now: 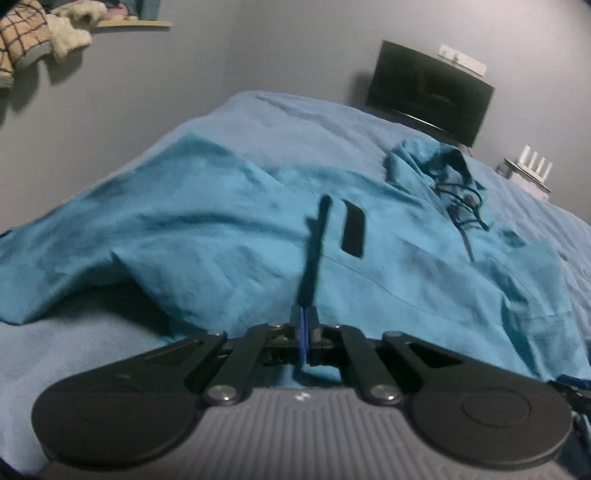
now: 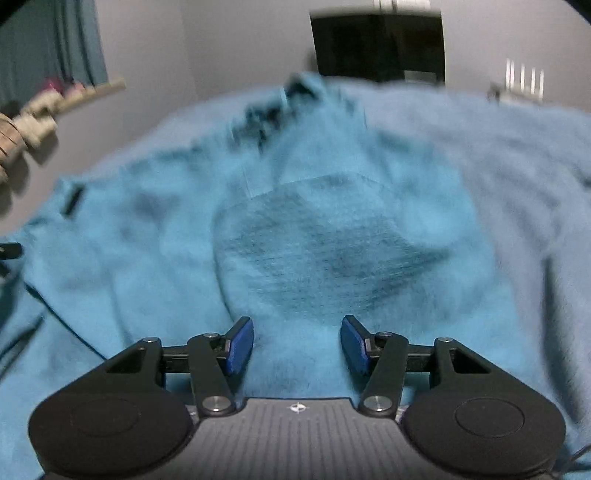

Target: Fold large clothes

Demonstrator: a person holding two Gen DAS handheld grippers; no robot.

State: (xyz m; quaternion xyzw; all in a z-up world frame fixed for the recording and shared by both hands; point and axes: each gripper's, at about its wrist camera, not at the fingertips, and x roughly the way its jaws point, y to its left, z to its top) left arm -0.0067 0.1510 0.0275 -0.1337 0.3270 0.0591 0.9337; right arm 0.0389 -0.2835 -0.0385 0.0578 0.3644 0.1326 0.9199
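A large teal hooded jacket (image 1: 229,236) lies spread on a blue bed (image 1: 295,118), hood and dark drawstrings (image 1: 461,199) toward the far right. My left gripper (image 1: 304,325) is shut on the jacket's near edge; a thin black strip (image 1: 314,251) sticks up from between the jaws. In the right wrist view the jacket (image 2: 314,251) fills the frame, blurred, with a darker mesh-like pocket panel in the middle. My right gripper (image 2: 297,343) is open and empty, jaws wide apart just above the fabric near its lower edge.
A dark monitor (image 1: 428,92) leans on the grey wall behind the bed. A white router (image 1: 532,173) stands at the right. A wall shelf (image 1: 129,24) with plush items and a checked cloth (image 1: 22,40) hangs at the upper left.
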